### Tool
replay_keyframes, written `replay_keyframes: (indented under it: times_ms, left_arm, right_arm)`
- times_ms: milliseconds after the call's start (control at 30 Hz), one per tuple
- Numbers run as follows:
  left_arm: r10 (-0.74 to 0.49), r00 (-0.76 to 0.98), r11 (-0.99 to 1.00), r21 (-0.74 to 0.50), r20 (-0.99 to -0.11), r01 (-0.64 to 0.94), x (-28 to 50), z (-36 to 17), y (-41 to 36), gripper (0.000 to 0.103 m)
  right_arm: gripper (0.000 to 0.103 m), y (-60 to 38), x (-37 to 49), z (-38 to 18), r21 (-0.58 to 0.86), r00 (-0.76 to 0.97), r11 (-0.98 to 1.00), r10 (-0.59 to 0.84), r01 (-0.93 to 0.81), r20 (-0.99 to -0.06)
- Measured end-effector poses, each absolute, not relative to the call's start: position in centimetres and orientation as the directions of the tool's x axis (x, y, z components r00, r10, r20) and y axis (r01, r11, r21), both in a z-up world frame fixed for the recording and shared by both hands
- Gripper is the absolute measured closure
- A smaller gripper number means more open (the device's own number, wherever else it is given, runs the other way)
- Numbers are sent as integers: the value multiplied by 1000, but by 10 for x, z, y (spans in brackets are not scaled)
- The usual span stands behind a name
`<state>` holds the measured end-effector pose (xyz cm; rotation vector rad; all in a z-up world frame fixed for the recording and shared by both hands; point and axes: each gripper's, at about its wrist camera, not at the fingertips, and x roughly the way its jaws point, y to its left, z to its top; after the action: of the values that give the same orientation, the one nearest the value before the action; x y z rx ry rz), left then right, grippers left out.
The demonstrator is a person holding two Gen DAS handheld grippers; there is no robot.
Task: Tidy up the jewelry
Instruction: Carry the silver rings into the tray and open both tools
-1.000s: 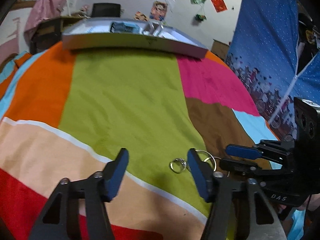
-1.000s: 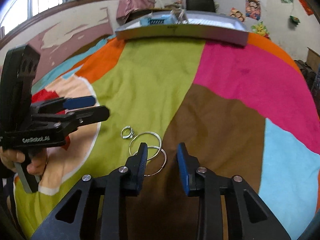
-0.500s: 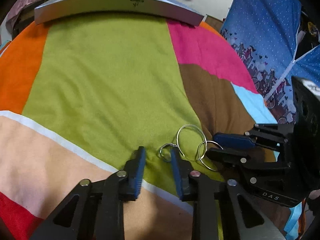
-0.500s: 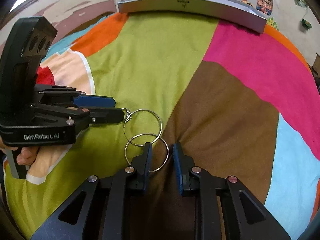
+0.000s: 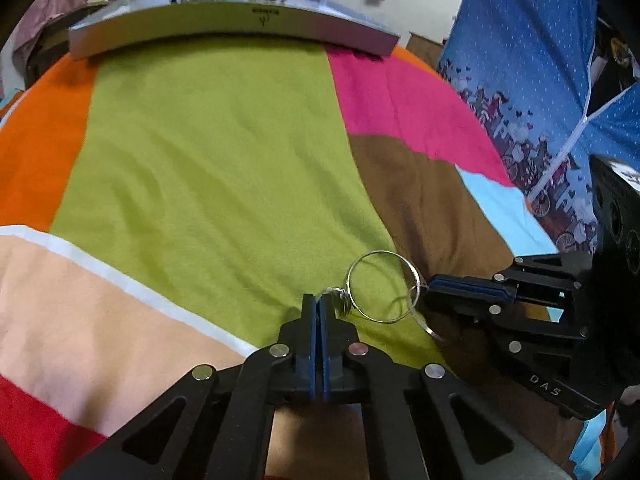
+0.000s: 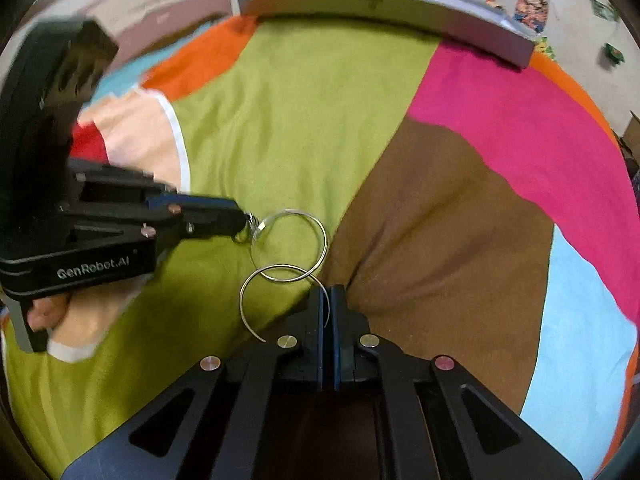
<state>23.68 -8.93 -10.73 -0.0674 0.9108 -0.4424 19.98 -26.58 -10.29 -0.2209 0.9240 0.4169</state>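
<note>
Linked silver jewelry hangs between my two grippers just above the patchwork cloth. My left gripper is shut on the small silver ring cluster, which joins a large hoop. My right gripper is shut on the second large hoop, which links through the first hoop. In the right wrist view the left gripper comes in from the left. In the left wrist view the right gripper comes in from the right.
A long grey jewelry tray with small items in it lies at the far edge of the cloth; it also shows in the right wrist view. A blue dotted curtain hangs to the right.
Both grippers have closed, the left on the small ring cluster and the right on a large hoop. The linked rings have lifted slightly off the cloth.
</note>
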Motion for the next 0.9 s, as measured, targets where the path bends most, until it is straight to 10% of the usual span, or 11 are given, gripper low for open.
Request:
replay_keyframes:
  times_ms: [900]
  left_arm:
    - [-352,704,936,-228,-617,267,239,-28,-60,101]
  right_arm:
    - [100,-302,191,-33,66,749,932,326,-356,-577]
